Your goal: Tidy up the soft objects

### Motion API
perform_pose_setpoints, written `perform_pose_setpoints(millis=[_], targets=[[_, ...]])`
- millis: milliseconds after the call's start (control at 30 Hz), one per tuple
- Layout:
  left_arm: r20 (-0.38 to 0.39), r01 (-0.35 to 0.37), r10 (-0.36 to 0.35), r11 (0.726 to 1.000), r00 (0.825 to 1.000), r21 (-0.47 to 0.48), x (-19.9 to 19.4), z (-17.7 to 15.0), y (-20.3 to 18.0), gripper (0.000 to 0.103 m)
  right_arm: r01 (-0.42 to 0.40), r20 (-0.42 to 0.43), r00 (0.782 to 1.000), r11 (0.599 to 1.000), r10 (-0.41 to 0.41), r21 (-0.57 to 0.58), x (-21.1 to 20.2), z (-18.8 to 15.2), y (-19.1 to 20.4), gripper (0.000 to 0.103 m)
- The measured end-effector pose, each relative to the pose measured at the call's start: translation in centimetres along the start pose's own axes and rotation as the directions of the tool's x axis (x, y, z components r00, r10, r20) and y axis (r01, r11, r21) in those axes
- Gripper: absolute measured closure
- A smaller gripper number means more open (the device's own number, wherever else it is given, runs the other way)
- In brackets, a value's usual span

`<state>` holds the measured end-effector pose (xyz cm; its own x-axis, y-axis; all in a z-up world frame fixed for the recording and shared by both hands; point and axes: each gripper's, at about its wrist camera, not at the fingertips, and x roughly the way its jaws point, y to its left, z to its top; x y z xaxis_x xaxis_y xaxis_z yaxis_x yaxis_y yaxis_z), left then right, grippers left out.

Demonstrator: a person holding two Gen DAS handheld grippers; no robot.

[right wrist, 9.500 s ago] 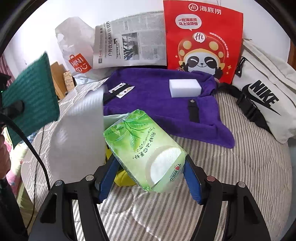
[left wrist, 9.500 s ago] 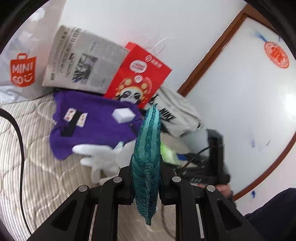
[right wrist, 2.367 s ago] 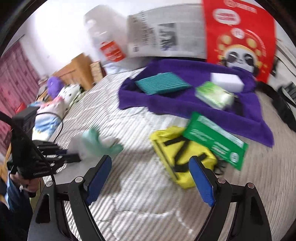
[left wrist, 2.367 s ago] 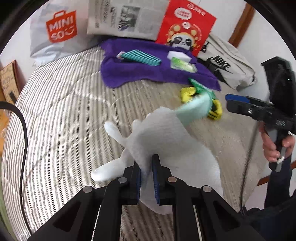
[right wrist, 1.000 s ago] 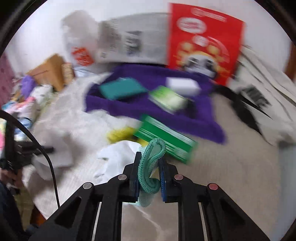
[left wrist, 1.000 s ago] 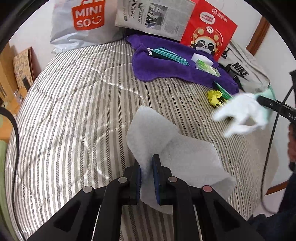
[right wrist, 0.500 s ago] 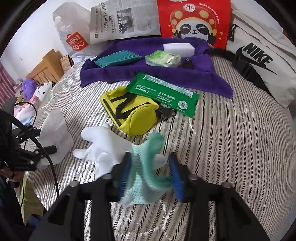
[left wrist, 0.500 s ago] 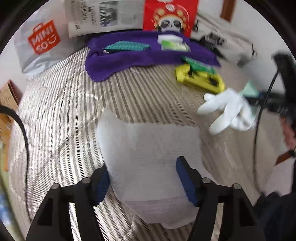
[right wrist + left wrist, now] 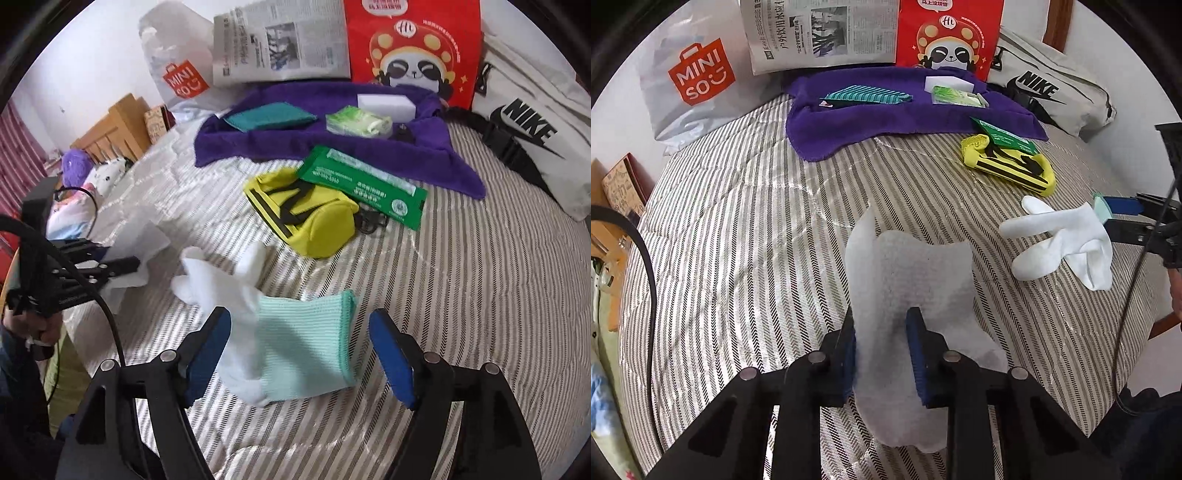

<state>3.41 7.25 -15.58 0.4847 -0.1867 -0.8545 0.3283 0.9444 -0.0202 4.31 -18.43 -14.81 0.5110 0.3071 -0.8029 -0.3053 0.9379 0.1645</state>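
Note:
A white glove with a mint cuff (image 9: 280, 332) lies on the striped bed between the wide-open fingers of my right gripper (image 9: 299, 354); it also shows in the left wrist view (image 9: 1067, 236). A thin white cloth (image 9: 912, 288) lies between the fingers of my left gripper (image 9: 882, 358), whose jaws are partly closed around it with a gap. On the purple towel (image 9: 369, 155) sit a teal cloth (image 9: 269, 118), a green tissue pack (image 9: 358, 123) and a white sponge (image 9: 384, 105).
A yellow pouch (image 9: 306, 218) and a green wipes packet (image 9: 362, 184) lie mid-bed. A Miniso bag (image 9: 690, 74), newspaper (image 9: 820, 33), red panda bag (image 9: 949, 37) and Nike bag (image 9: 1049, 88) line the back. The bed edge is at right.
My right gripper has opened wide and let the glove go onto the bed. My left gripper has narrowed around the white cloth.

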Motion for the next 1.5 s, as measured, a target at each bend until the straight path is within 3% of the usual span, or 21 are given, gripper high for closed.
perform_pose_setpoints(millis=[100,233,367,533,600,633,700,767,800,933,1100,1500], targets=[[0.0,-0.008,0.008,1.0,1.0,-0.005,0.1,0.1,-0.1,0.079,0.013,0.022,1.0,0.999,-0.013,-0.035,-1.3,-0.1,0.7,0.026],[0.003,-0.013,0.013,1.0,1.0,-0.007,0.2,0.1,-0.2,0.079,0.019,0.027,1.0,0.996,-0.017,-0.09,-1.4,-0.1,2.2,0.018],[0.003,-0.017,0.017,1.0,1.0,-0.011,0.1,0.1,-0.2,0.079,0.051,-0.025,0.998,0.988,-0.055,-0.144,1.1,-0.6,3.8,0.018],[-0.001,-0.011,0.011,1.0,1.0,-0.019,0.1,0.2,-0.1,0.079,0.121,-0.022,0.992,0.974,-0.127,-0.191,3.5,-1.2,4.9,0.019],[-0.003,-0.008,0.008,1.0,1.0,-0.024,0.1,0.2,0.0,0.079,0.158,-0.02,0.986,0.968,-0.165,-0.195,4.1,-1.3,4.7,0.031],[-0.004,-0.005,0.005,1.0,1.0,-0.03,0.1,0.2,0.1,0.079,0.177,-0.016,0.983,0.966,-0.183,-0.189,4.2,-1.2,4.4,0.043],[-0.003,-0.005,0.005,0.999,1.0,-0.038,0.0,0.2,0.2,0.082,0.16,-0.016,0.986,0.974,-0.165,-0.161,3.8,-1.0,3.7,0.058],[0.0,-0.003,0.003,0.998,1.0,-0.057,0.0,0.2,0.5,0.088,0.131,-0.027,0.99,0.983,-0.135,-0.128,3.2,-0.6,2.6,0.087],[0.008,0.002,-0.002,0.998,1.0,-0.065,-0.1,0.2,0.7,0.095,0.115,-0.034,0.992,0.986,-0.12,-0.117,3.0,-0.5,2.3,0.087],[0.063,0.074,-0.066,0.99,0.996,-0.124,-0.7,0.4,1.8,0.096,0.101,-0.012,0.995,0.988,-0.103,-0.114,1.1,0.1,1.7,0.088],[0.086,0.096,-0.084,0.985,0.993,-0.147,-1.5,1.2,2.4,0.096,0.095,0.041,0.995,0.989,-0.091,-0.115,-1.5,1.4,1.6,0.088],[0.161,0.123,-0.101,0.983,0.982,-0.135,-3.4,6.7,3.2,0.096,0.062,0.17,0.984,0.997,-0.054,-0.042,-2.7,9.2,-1.2,0.088]])
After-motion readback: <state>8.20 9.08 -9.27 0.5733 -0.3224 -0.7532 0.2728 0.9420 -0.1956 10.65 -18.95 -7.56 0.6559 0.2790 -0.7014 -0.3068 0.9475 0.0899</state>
